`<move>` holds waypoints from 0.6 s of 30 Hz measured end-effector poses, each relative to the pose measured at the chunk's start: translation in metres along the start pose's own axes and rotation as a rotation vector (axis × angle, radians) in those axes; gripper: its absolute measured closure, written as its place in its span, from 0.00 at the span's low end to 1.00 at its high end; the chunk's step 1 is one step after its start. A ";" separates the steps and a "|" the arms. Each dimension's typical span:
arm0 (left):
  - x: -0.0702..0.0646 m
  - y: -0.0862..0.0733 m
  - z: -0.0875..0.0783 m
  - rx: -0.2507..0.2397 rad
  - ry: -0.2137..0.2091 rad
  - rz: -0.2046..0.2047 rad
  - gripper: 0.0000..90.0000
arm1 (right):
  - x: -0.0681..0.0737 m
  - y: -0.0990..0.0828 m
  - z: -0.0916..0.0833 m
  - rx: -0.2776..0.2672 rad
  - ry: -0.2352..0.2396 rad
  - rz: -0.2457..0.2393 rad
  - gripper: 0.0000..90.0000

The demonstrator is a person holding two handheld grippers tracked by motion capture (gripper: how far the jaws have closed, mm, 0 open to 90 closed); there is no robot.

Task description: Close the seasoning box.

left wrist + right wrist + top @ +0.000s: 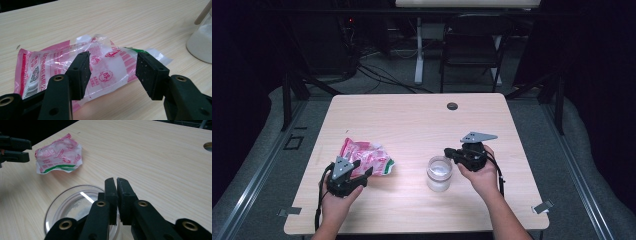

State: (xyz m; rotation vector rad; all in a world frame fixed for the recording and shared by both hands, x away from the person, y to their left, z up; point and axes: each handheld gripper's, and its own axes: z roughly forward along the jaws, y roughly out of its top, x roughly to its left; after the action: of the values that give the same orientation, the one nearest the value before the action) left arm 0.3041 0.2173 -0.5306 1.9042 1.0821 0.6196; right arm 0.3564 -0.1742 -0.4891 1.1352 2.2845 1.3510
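Table [412,120] of pale wood in dark room; left tongs [112,72] spread, right tongs [116,195] pressed together.

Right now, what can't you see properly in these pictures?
- Crinkly pink-and-white plastic bag: tiny print unreadable, and the left gripper covers parts, left gripper view.
- Clear glass jar: the right gripper hides some of its rim, right gripper view.
- White powder: cut off, left gripper view.

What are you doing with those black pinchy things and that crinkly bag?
A person sits at a wooden table with tongs in each hand. The left tongs stand open, one jaw on each side of a crumpled pink and clear plastic packet, not pinching it. The right tongs are almost shut, with nothing between them, just above a clear glass jar that has white powder in it.
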 end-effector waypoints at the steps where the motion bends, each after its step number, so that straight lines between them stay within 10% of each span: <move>1: 0.000 0.000 0.001 0.001 -0.002 0.002 0.50 | 0.001 0.000 0.000 -0.004 0.002 -0.006 0.95; 18: 0.002 0.005 0.004 -0.007 -0.014 -0.012 0.49 | 0.021 0.003 -0.004 -0.009 0.086 -0.066 0.68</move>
State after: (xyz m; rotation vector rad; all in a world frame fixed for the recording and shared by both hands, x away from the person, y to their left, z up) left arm 0.3107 0.2162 -0.5289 1.8922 1.0805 0.6016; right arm 0.3417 -0.1609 -0.4812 1.0081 2.3505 1.4099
